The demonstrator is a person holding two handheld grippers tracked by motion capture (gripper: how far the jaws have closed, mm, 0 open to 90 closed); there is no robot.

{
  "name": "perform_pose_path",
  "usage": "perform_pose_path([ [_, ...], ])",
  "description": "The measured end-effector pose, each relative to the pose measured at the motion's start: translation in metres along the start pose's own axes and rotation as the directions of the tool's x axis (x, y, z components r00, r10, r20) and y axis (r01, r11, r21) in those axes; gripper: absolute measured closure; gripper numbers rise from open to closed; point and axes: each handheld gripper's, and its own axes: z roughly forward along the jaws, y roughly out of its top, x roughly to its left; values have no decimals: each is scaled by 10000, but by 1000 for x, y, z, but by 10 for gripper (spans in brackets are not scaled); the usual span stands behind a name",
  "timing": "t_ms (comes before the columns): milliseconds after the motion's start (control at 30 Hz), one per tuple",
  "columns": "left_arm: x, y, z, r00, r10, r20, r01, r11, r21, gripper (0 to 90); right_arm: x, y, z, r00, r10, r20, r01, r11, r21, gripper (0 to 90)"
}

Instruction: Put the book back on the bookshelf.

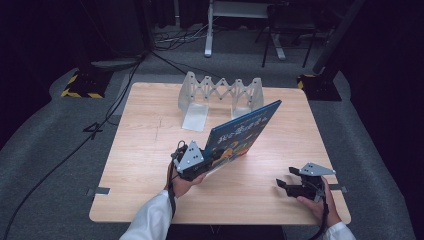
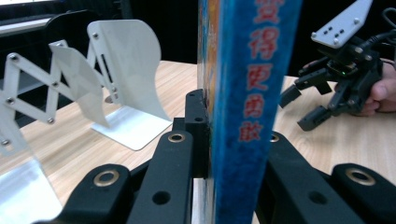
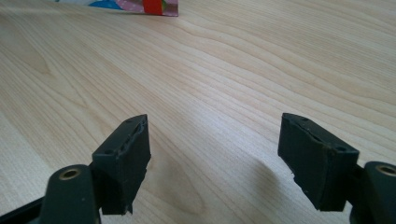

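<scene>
A blue picture book (image 1: 245, 131) stands tilted on the wooden table (image 1: 145, 150), its spine (image 2: 252, 93) running up between my left jaws. My left gripper (image 1: 195, 167) is shut on the book's near lower corner. Behind it at the table's far side stands a white expanding metal book rack (image 1: 220, 95), whose end plate (image 2: 126, 74) is to the left in the left gripper view. My right gripper (image 1: 285, 185) sits low over the table at the right front, open, with bare wood between its pads (image 3: 126, 158). The book's lower corner (image 3: 154, 7) peeks in at the top of the right gripper view.
Beyond the table lie grey carpet, black cables (image 1: 100, 125) and stand bases with yellow-black tape (image 1: 80, 87). A desk frame (image 1: 240, 30) stands farther back. In the left gripper view the right gripper (image 2: 327, 88) and hand appear at the right.
</scene>
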Motion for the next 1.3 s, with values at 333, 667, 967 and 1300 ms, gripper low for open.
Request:
perform_pose_path([
  [333, 14, 6, -7, 9968, 148, -782, -151, 9999, -30, 831, 3, 0, 3, 9997, -220, 120, 217, 9993, 307, 263],
  [667, 37, 14, -26, 9876, 103, -1570, -128, 9998, -148, 830, 0, 0, 2, 10000, -26, -62, 27, 9996, 264, 278],
  [967, 53, 14, -41, 9757, 7, -2189, -45, 9998, -169, 830, 1, 0, 3, 9999, -84, -130, 88, 9995, 311, 285],
  [1300, 73, 10, -57, 9393, -449, -3400, 324, 9986, -423, 829, 1, 0, 3, 9997, -116, -212, 122, 9995, 307, 287],
])
